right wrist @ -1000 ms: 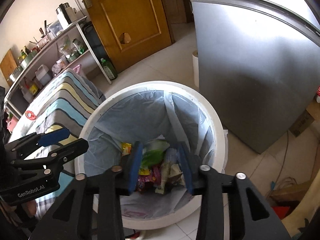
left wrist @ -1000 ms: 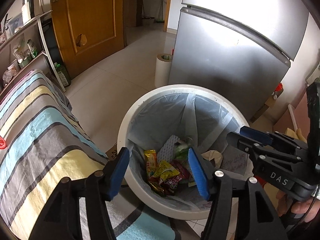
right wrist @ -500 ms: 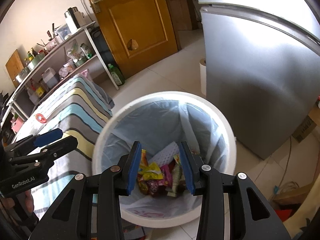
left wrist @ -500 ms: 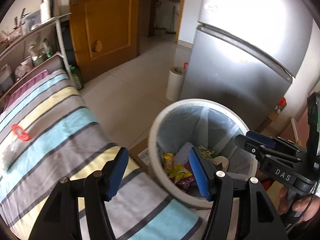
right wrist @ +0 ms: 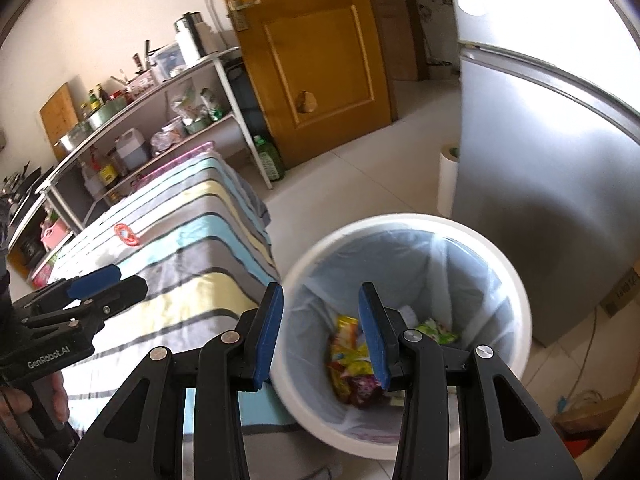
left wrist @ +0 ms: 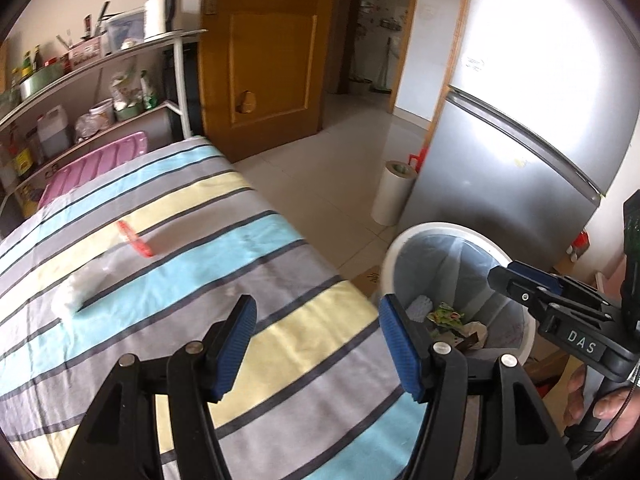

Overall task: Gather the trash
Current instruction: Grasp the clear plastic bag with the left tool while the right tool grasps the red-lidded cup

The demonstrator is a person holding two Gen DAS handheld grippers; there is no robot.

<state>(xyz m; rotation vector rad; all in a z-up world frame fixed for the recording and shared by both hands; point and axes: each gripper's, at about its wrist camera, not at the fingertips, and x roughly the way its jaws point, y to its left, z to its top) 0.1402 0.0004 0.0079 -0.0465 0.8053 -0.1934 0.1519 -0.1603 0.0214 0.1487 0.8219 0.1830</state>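
Striped cloth is covering the surface (left wrist: 280,344) under the left hand-held gripper (left wrist: 314,344), gaping wide and empty; the right hand-held gripper (right wrist: 320,334), half open and empty, is hanging over the bin (right wrist: 400,224). Seemingly between pickups, the next reach is calling for the clear wrapper (left wrist: 86,284) and red ring (left wrist: 134,238).

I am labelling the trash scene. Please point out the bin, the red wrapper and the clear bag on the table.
bin (right wrist: 400,224): right wrist view, on the white far rim.
red wrapper (left wrist: 136,239): left wrist view, on its middle.
clear bag (left wrist: 80,284): left wrist view, on its crumpled middle.
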